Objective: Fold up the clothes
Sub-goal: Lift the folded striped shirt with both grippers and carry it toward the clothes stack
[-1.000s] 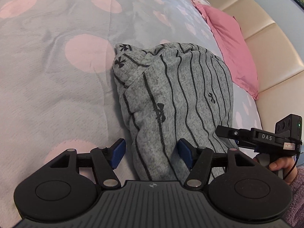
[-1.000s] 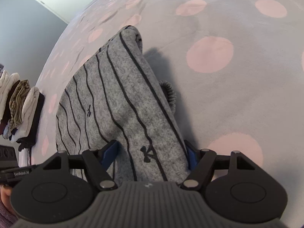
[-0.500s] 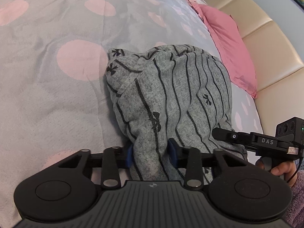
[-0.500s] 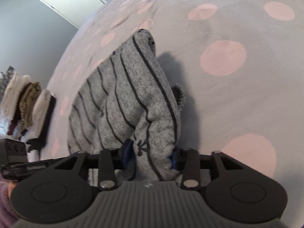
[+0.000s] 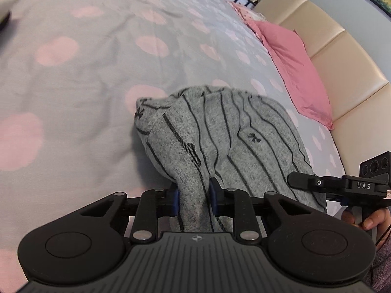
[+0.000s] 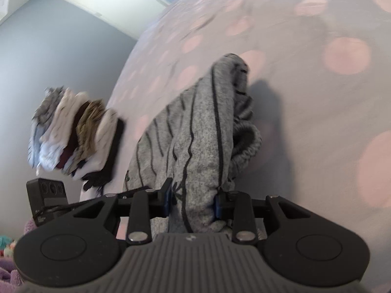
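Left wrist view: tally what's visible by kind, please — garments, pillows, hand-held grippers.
Grey striped garment: 1
Pink pillow: 1
Hand-held grippers: 2, the left hand-held gripper and the right hand-held gripper, jaws closing on the garment
Total: 4

Polka-dot bedspread [image 5: 73,78], pink pillow [image 5: 293,66], beige headboard [image 5: 342,56], blue-grey wall [image 6: 61,56]

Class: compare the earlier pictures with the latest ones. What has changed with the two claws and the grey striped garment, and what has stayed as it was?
Both claws, open around the near edge a second ago, are closing: the left claw and right claw now pinch the grey striped garment and lift it, bunched, off the spotted bedspread. Unchanged: the pink pillow and the pile of folded clothes.
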Action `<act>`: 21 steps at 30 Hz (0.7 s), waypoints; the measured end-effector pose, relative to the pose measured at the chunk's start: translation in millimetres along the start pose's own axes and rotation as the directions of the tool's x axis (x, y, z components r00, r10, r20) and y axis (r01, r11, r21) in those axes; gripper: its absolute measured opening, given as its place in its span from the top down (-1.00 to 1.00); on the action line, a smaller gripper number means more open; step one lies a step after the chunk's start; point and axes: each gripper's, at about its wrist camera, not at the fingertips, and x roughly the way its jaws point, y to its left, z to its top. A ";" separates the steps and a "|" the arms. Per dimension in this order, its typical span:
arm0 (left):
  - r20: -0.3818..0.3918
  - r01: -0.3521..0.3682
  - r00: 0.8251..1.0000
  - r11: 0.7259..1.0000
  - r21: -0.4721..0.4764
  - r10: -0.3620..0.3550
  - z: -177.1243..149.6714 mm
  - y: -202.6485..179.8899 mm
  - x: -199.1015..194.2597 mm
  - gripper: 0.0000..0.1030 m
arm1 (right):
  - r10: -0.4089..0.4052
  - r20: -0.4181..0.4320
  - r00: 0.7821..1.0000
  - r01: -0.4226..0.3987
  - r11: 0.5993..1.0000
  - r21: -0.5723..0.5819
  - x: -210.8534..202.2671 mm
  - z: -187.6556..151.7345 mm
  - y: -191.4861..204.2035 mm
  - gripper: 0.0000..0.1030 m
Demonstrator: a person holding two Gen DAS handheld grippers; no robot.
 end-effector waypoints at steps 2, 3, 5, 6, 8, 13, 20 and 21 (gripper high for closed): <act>0.023 -0.006 1.000 1.000 -0.012 0.007 -4.3 8.9 -16.4 0.60 | 0.027 -0.019 0.999 -0.028 1.000 -0.008 6.5 -4.5 12.2 0.34; 0.035 -0.009 0.999 1.000 -0.020 0.010 -6.6 13.6 -24.6 0.60 | 0.038 -0.027 0.999 -0.038 0.999 -0.016 9.9 -5.8 18.7 0.34; 0.062 -0.014 0.998 1.000 -0.027 0.015 -10.2 20.5 -39.6 0.60 | 0.057 -0.043 0.997 -0.059 0.997 -0.040 16.2 -7.6 32.7 0.34; 0.076 -0.016 0.997 0.999 -0.029 0.018 -12.0 23.7 -47.0 0.60 | 0.067 -0.050 0.996 -0.070 0.996 -0.056 18.8 -8.5 40.2 0.34; 0.108 -0.018 0.994 0.999 -0.034 0.022 -14.0 29.1 -63.6 0.60 | 0.087 -0.058 0.995 -0.091 0.993 -0.076 24.0 -8.3 55.3 0.34; 0.196 -0.003 0.981 0.999 -0.039 0.011 -10.1 34.8 -117.2 0.60 | 0.138 -0.056 0.989 -0.144 0.980 -0.140 29.1 -9.6 102.2 0.34; 0.343 -0.014 0.940 0.999 0.034 0.002 17.5 25.2 -224.2 0.60 | 0.252 -0.006 0.968 -0.247 0.944 -0.221 10.3 -6.1 190.3 0.34; 0.363 -0.023 0.932 0.999 0.049 0.003 24.3 22.4 -241.0 0.60 | 0.273 0.004 0.962 -0.265 0.935 -0.235 6.9 -4.2 205.3 0.34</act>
